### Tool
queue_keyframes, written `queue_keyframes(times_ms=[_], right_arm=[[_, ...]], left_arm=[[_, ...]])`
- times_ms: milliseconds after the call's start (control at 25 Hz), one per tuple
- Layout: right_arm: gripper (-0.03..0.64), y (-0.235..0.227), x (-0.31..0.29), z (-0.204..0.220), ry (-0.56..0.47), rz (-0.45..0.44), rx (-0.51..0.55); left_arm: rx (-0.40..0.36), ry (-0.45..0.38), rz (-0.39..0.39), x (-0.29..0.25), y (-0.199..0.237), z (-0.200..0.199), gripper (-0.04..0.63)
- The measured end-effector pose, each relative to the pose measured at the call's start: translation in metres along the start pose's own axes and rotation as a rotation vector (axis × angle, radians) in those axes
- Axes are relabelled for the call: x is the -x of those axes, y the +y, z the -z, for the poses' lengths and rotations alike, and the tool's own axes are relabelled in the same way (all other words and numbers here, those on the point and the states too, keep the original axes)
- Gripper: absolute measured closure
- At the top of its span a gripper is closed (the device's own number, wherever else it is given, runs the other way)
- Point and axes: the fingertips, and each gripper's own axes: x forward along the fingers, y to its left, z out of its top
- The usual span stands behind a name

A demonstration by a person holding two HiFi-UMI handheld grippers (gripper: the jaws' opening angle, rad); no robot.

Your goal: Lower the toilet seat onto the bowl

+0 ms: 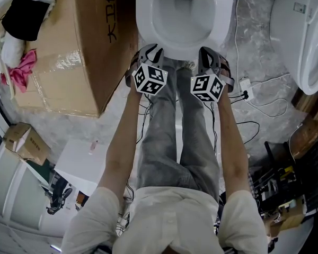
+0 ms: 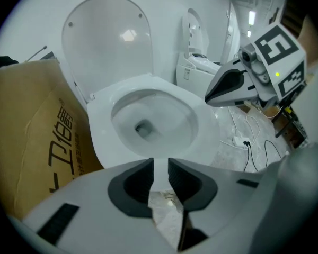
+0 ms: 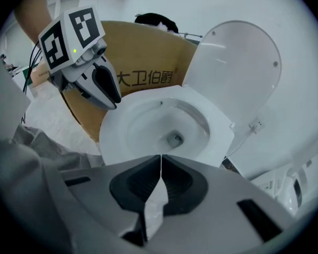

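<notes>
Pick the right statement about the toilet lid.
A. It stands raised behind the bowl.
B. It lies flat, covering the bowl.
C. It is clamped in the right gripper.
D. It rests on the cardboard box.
A: in the left gripper view the lid stands upright behind the bowl, which is uncovered, with its drain in plain sight.

I see open room over the bowl (image 1: 146,26). A box (image 1: 79,46) crowds its left side, the raised lid (image 2: 108,46) walls off the back, cables (image 1: 246,91) litter the floor (image 1: 265,52) at right.
</notes>
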Motion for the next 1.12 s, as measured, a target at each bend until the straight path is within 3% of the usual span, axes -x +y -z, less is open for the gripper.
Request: queue_keyframes(times_ms=[360,560,1120], right_arm=[[0.611,-0.072,0.068,-0.083,-0.225,0.097,-0.148],[0.614,-0.114,0.125,-0.129,-0.376,0.137,-0.229],[0.614,-0.156,0.257,-0.199,-0.58,0.177,-0.3]], left_arm=[[0.047,-0.277,-0.057,0.062,0.027,-0.106,0.58],[0.044,-0.411,-0.078,0.111,0.033,-0.162,0.581],[0.041,-0.634,-0.164,0.259,0.027,-0.263,0.581]])
